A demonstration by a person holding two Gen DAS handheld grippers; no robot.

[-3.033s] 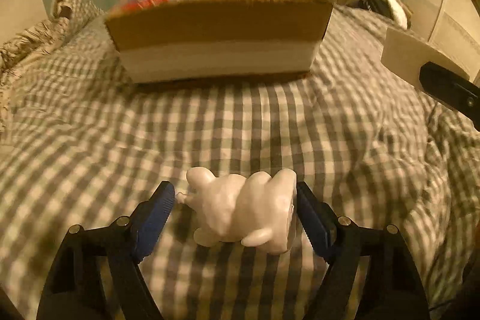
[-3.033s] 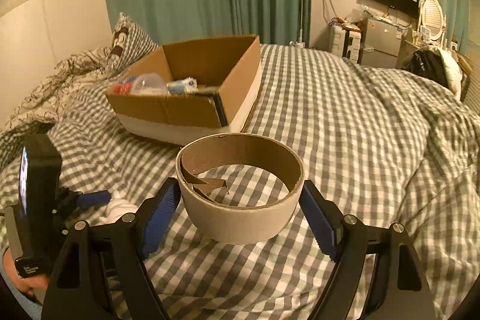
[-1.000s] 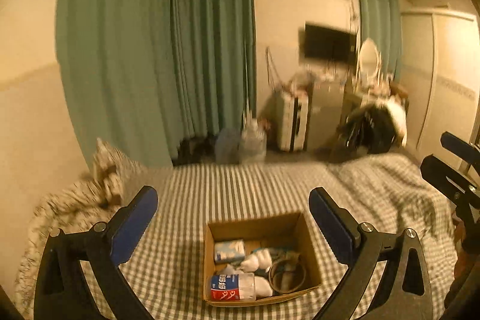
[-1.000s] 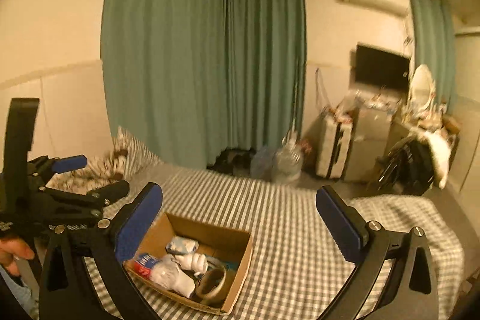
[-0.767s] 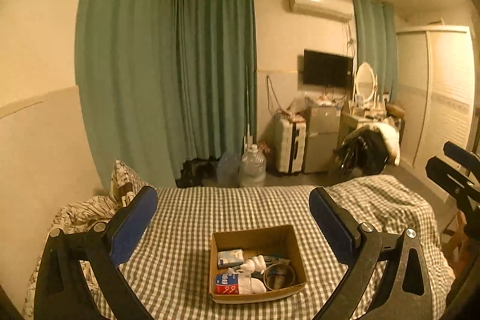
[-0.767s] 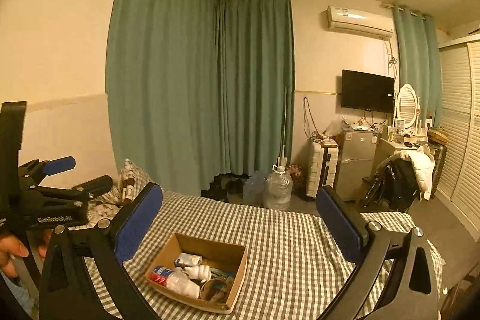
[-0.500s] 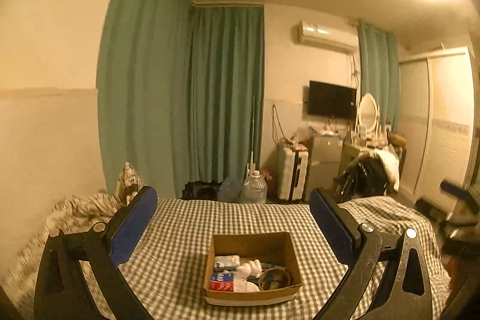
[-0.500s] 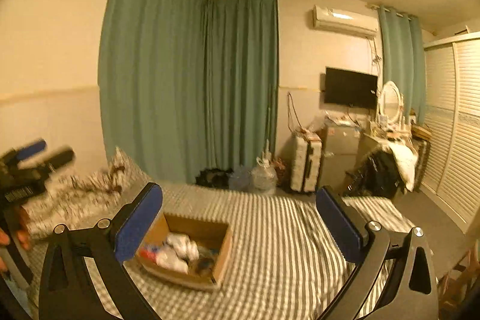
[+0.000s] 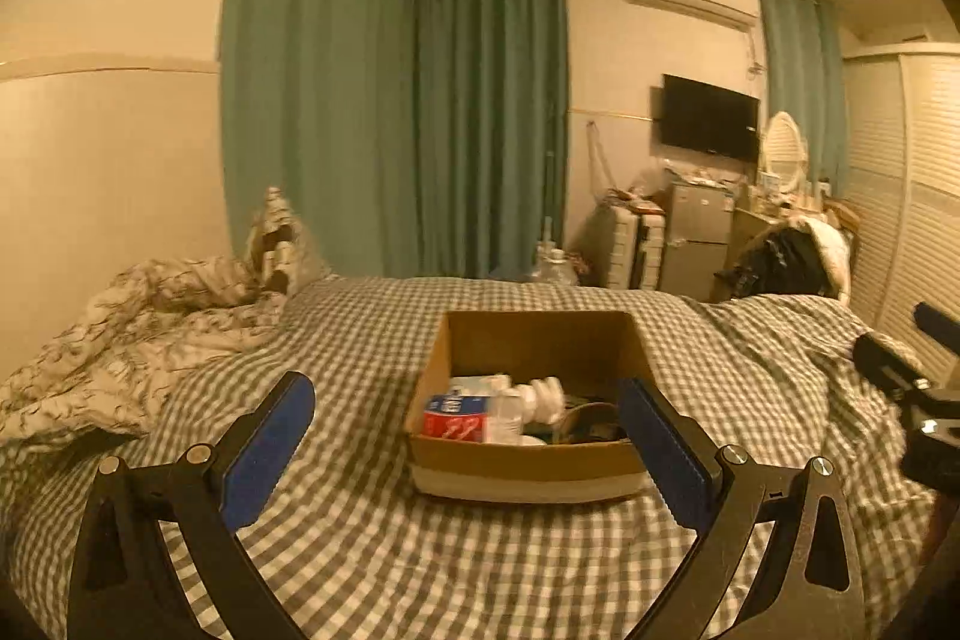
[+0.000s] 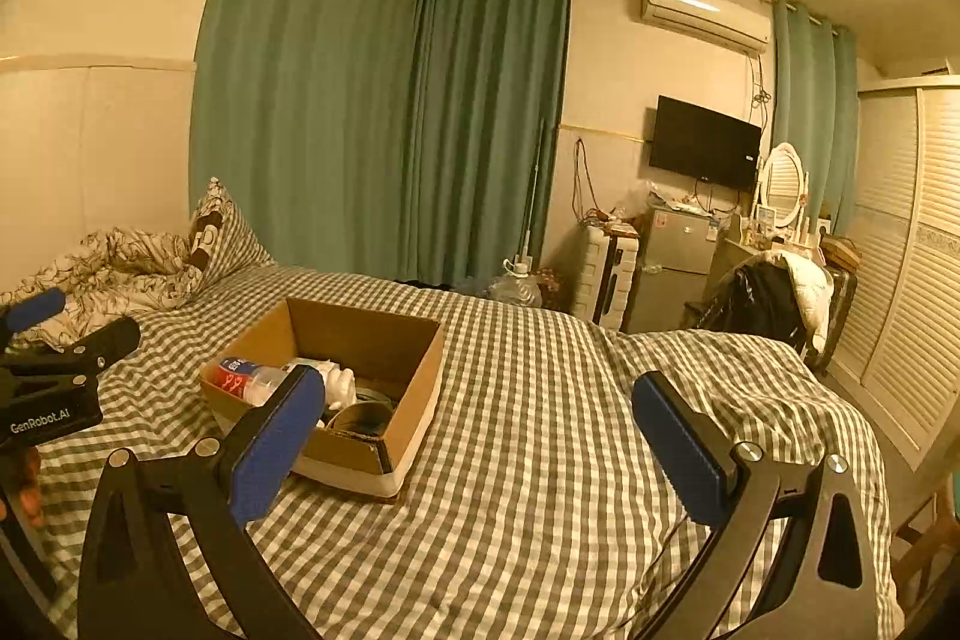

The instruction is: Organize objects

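Left gripper: my jaws are spread wide and carry nothing; the cardboard box sits framed between them, low centre of the left wrist view
Right gripper: jaws wide apart too, nothing pinched; this camera has the box lower left and bare checked bed straight ahead
Box contents: red-labelled bottle at the near left, white figure in the middle, tape ring to its right; all inside the walls, nothing on the rim
Stage, my call: the loose things look boxed; I see none left on the bed cover, though the frame edges hide some of it
Doing it well: hold both grippers high and clear of the box; sweep the view over the folds at lower right before calling it done
Box axis: long side runs away from the left camera toward the curtain; open mouth faces up
Bottle axis: lying down, lengthwise along the near wall; which end is the cap I cannot tell
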